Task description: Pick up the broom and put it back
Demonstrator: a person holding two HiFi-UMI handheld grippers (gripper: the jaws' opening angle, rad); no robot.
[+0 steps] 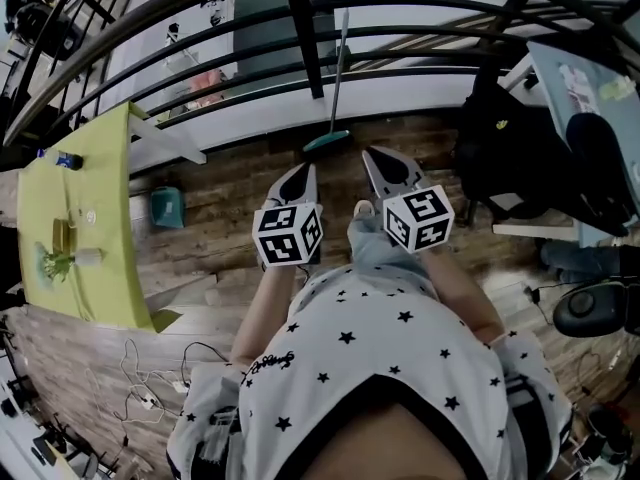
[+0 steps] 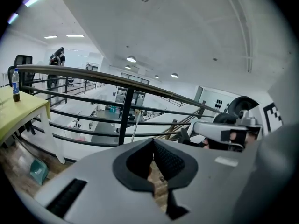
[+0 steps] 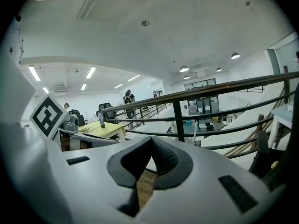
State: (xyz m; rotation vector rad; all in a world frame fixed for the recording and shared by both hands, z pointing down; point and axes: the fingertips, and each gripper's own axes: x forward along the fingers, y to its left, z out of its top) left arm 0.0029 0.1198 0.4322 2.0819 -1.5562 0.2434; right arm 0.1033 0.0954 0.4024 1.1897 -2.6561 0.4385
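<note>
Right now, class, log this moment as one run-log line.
broom: leaning on railing, untouched | left gripper: shut, empty | right gripper: shut, empty | pickup: not begun

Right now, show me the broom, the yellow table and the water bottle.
broom [image 1: 327, 142], head view, on its teal head.
yellow table [image 1: 105, 173], head view, on bare tabletop.
water bottle [image 2: 16, 85], left gripper view, on its body.

Three views toward one railing [image 1: 303, 38]
</note>
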